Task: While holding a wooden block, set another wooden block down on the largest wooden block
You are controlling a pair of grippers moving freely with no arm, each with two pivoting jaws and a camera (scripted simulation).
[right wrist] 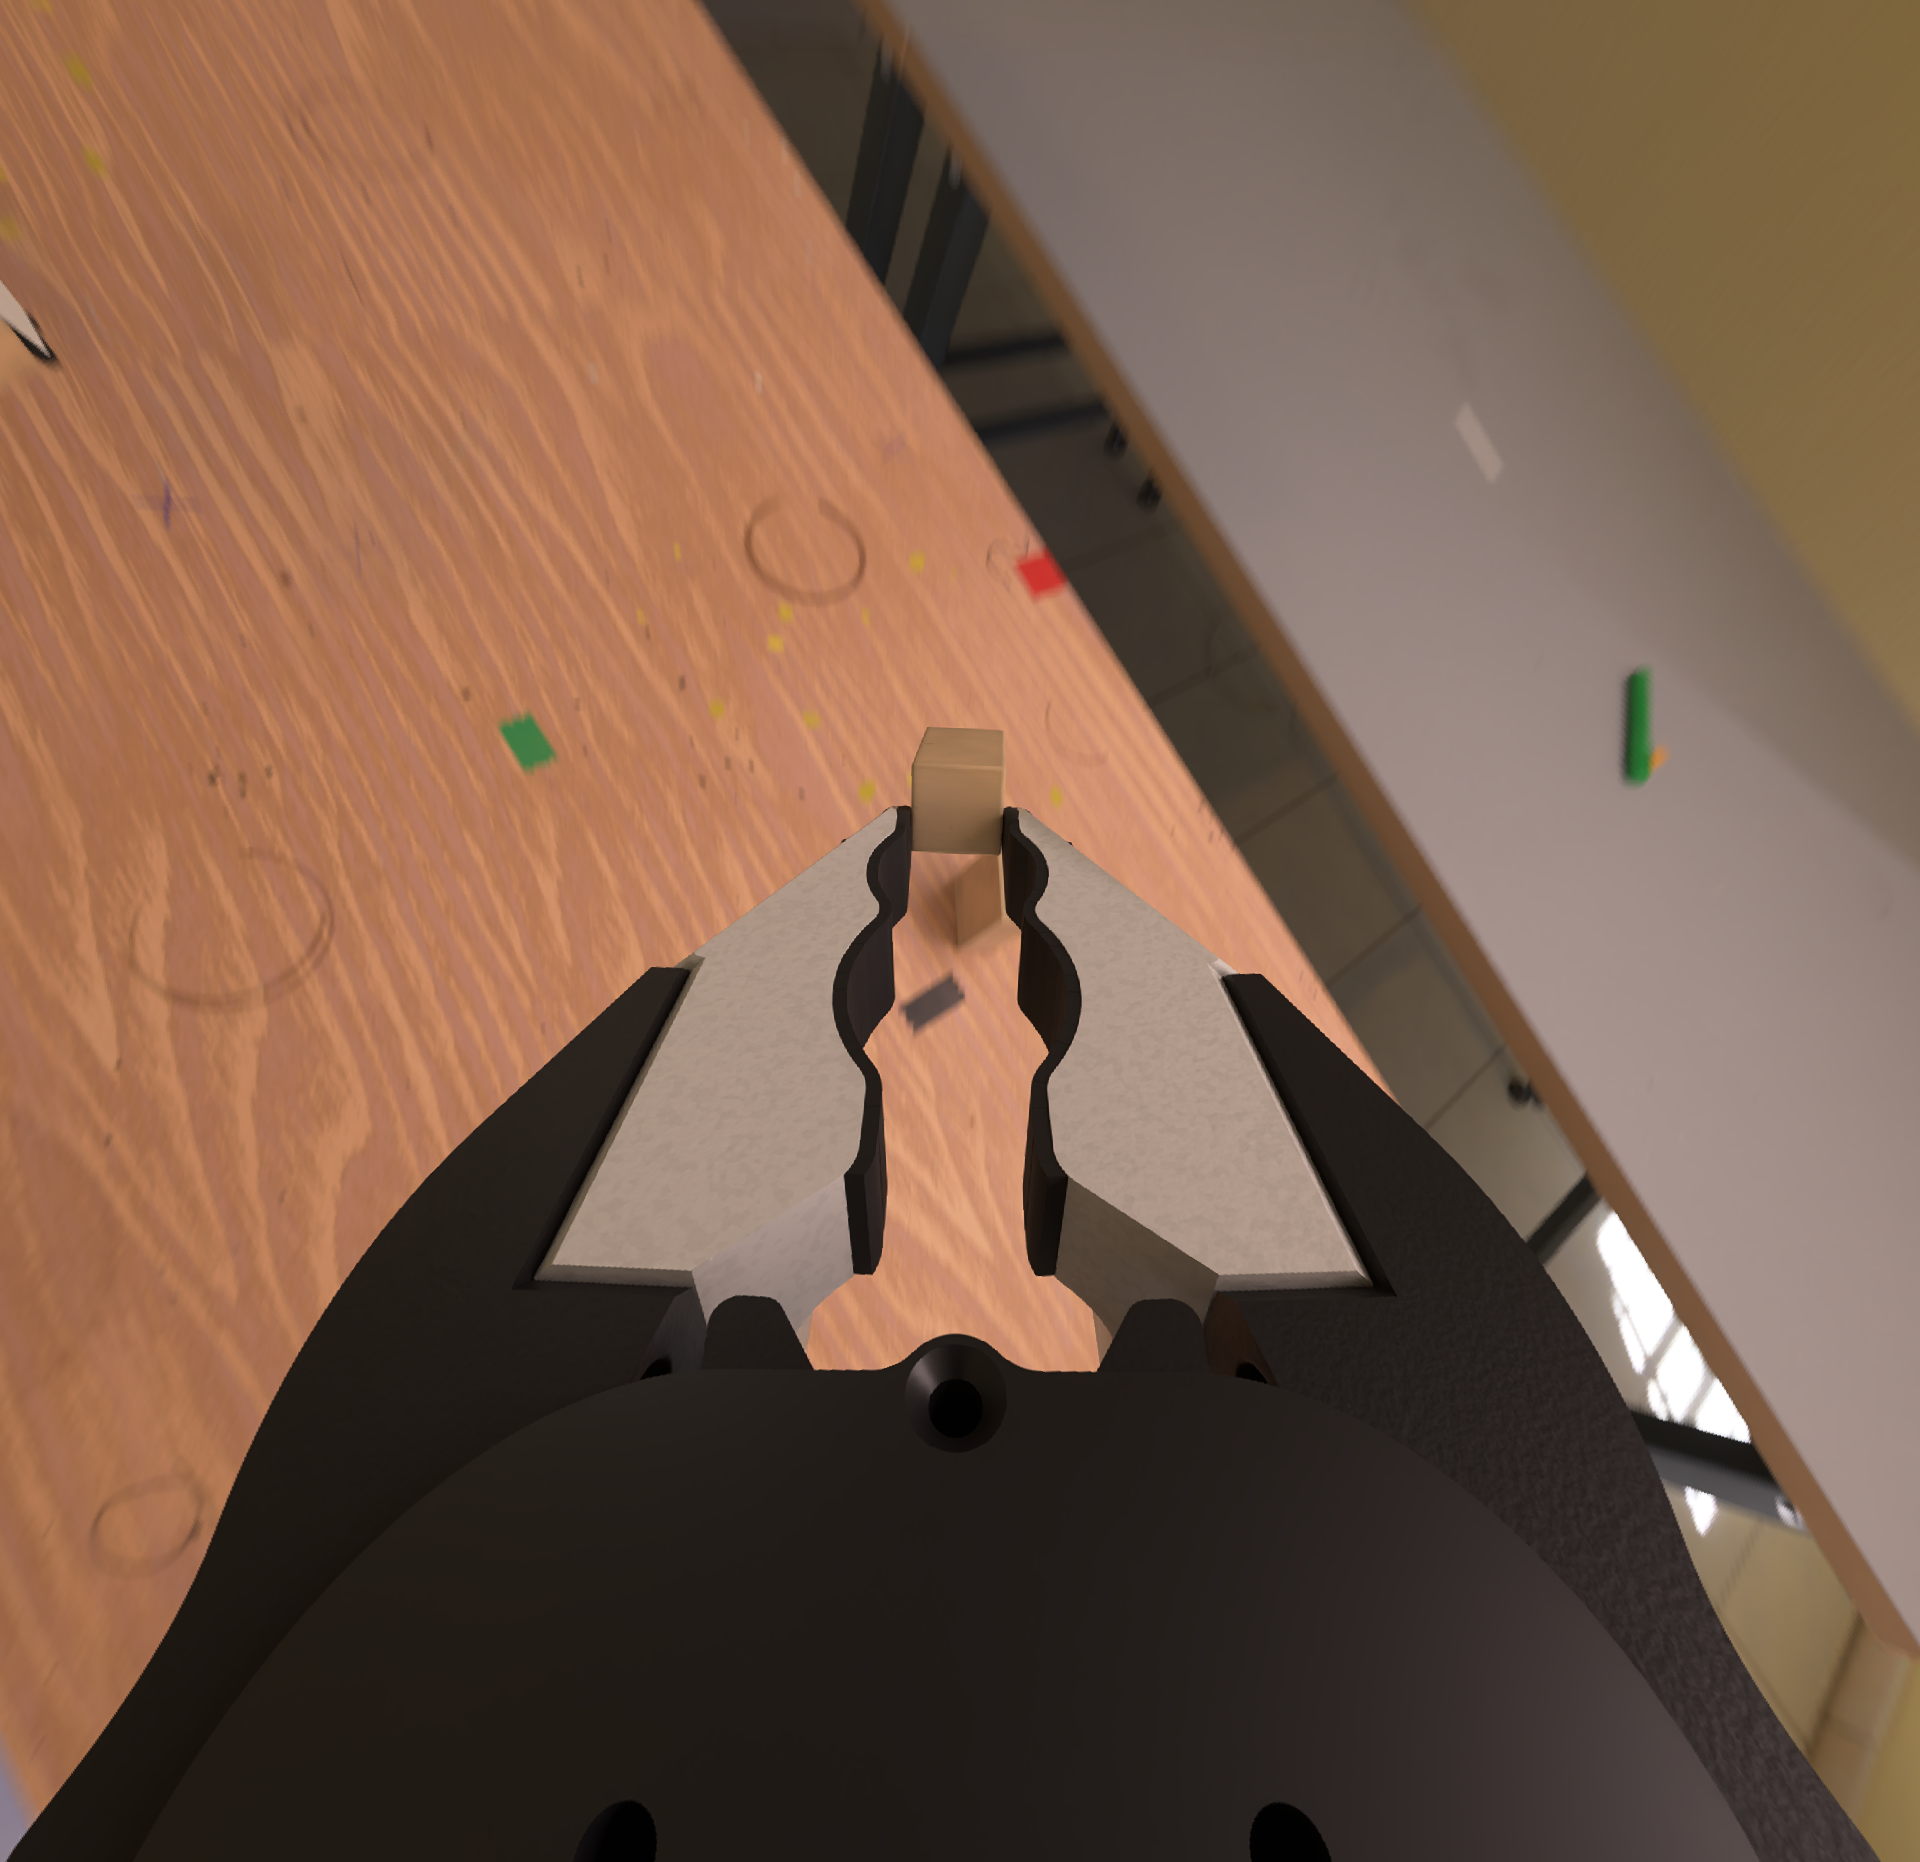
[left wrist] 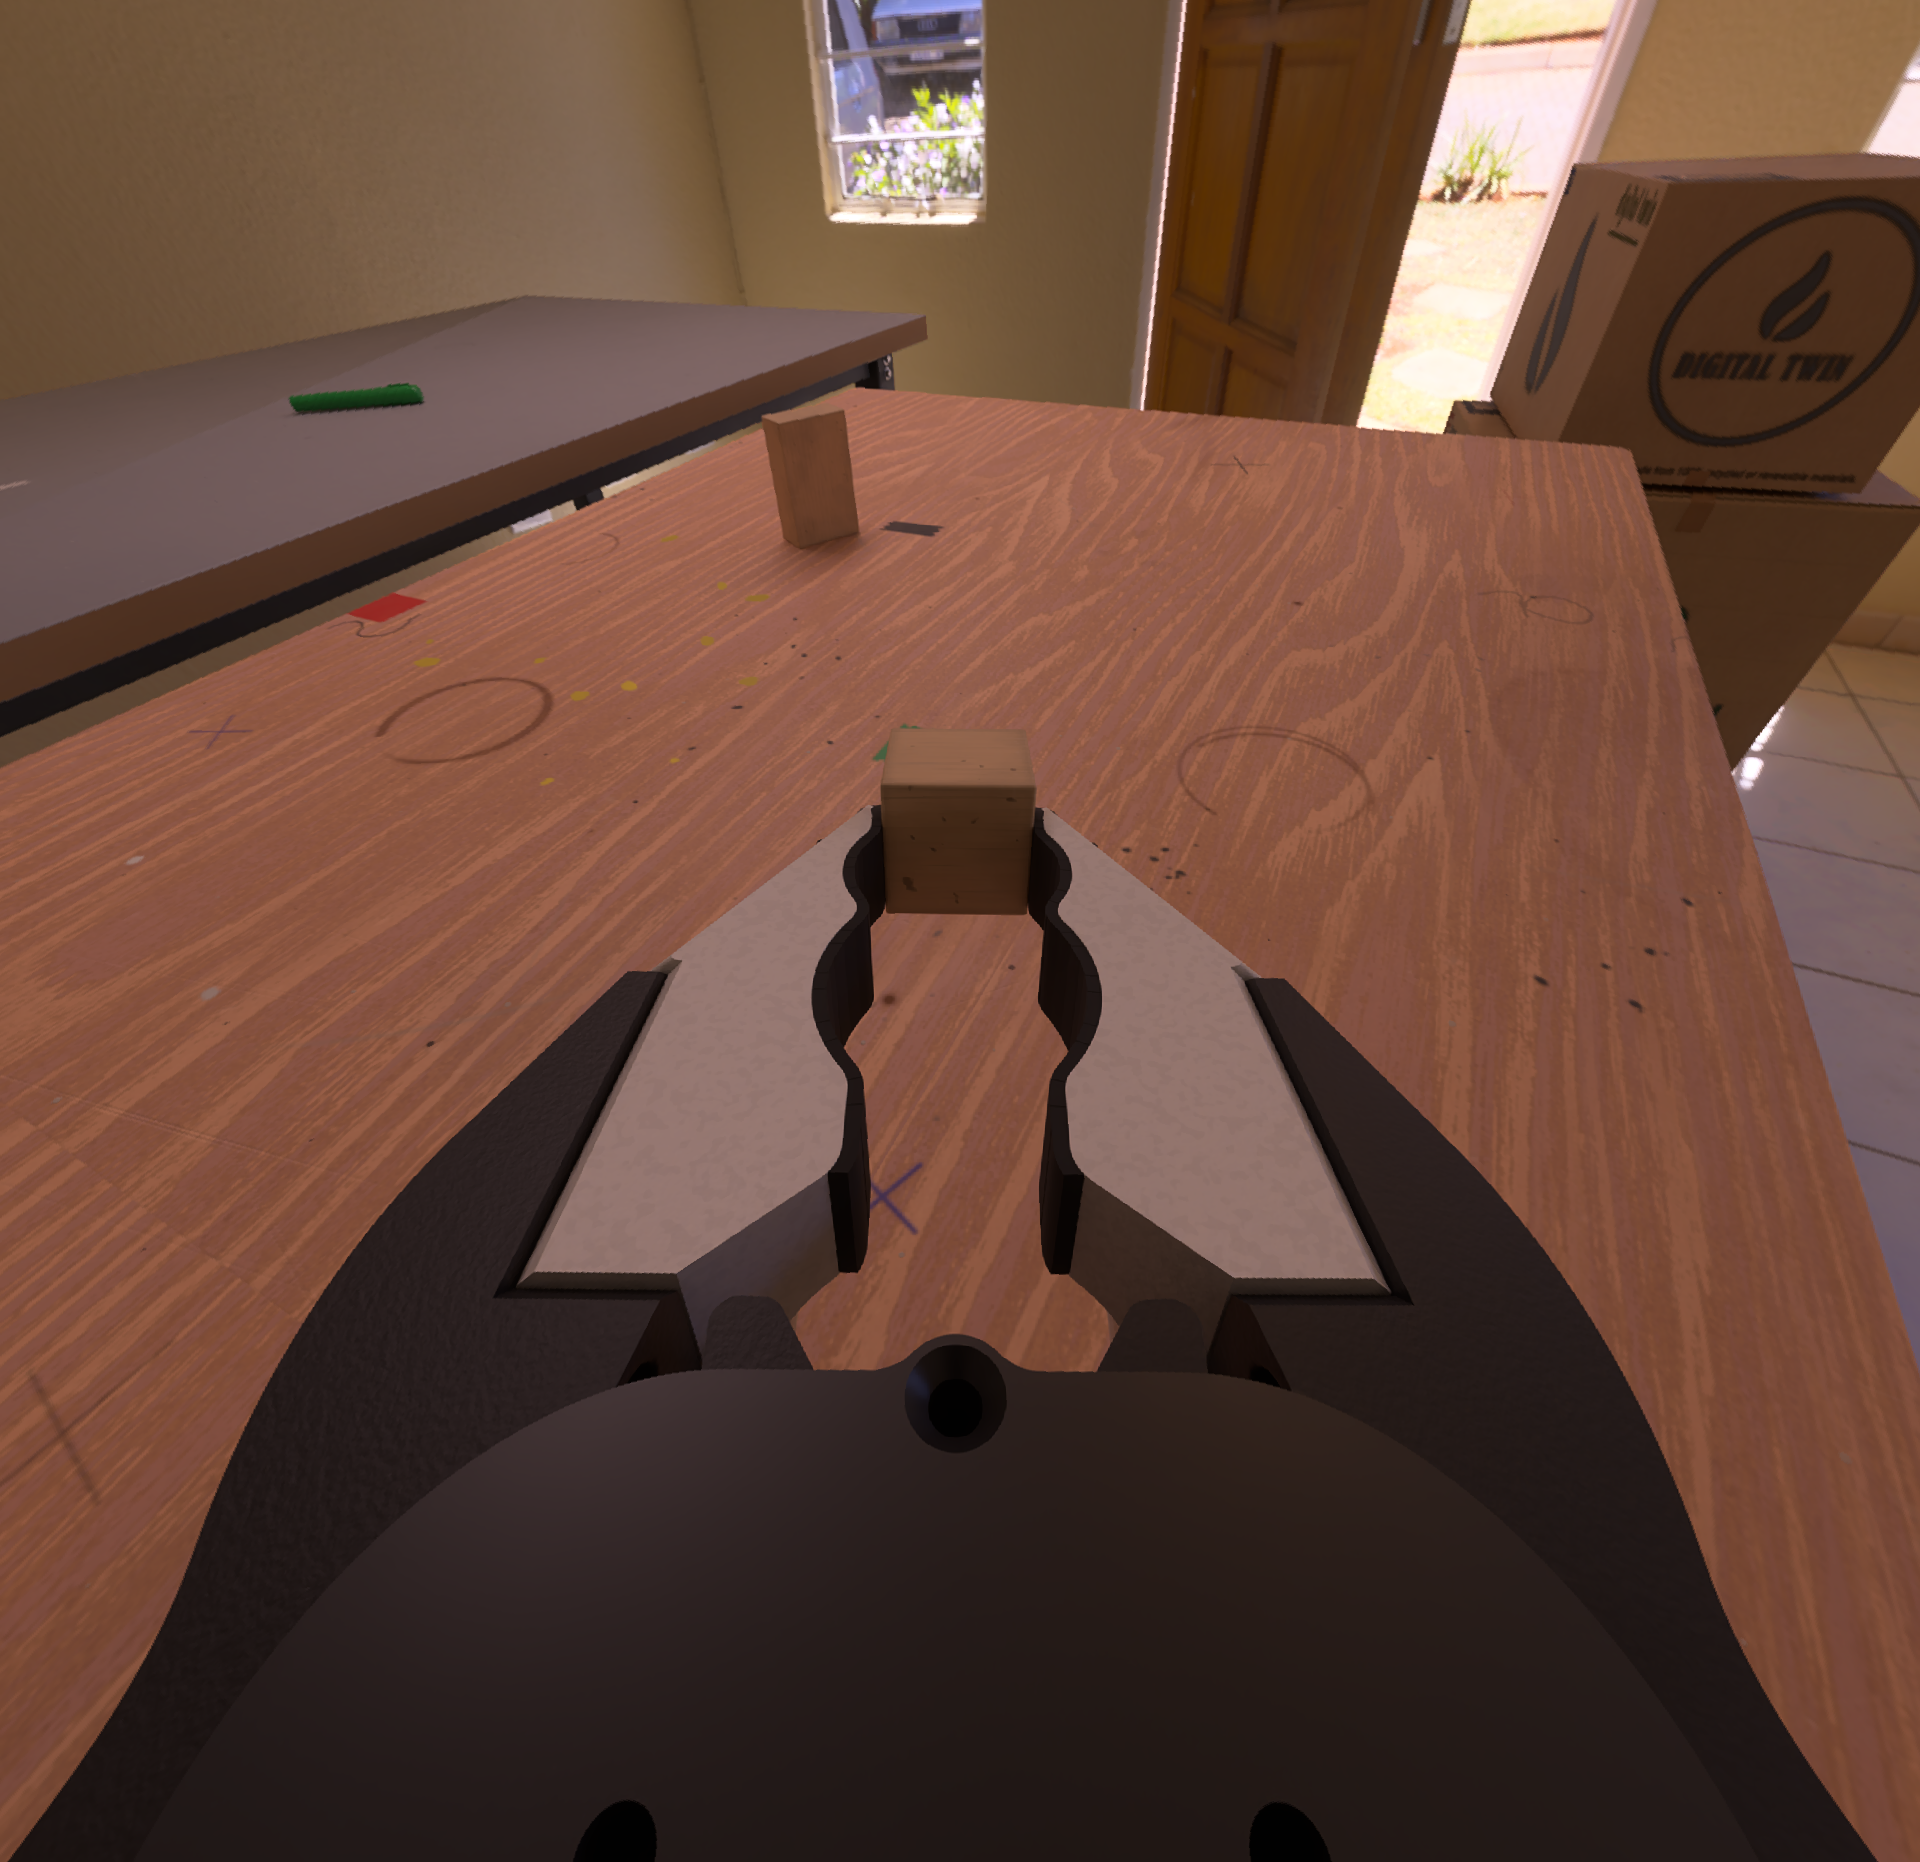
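My left gripper (left wrist: 956, 844) is shut on a brown wooden cube (left wrist: 957, 820) and holds it above the wooden table (left wrist: 1351, 877). A tall upright wooden block (left wrist: 809, 474) stands far ahead near the table's left edge. My right gripper (right wrist: 956, 838) is shut on a small pale wooden cube (right wrist: 957, 789), held high above the table. The tall block (right wrist: 975, 908) shows below it, between the right fingers, partly hidden by the pale cube. A tip of the left gripper (right wrist: 26, 329) shows at the far left edge of the right wrist view.
A grey side table (left wrist: 416, 441) runs along the left with a green marker (left wrist: 355, 397) on it; both also show in the right wrist view, the table (right wrist: 1455, 565) and the marker (right wrist: 1637, 723). Cardboard boxes (left wrist: 1714, 326) stand beyond the right corner. Coloured patches, red (right wrist: 1039, 573) and green (right wrist: 526, 742), mark the table.
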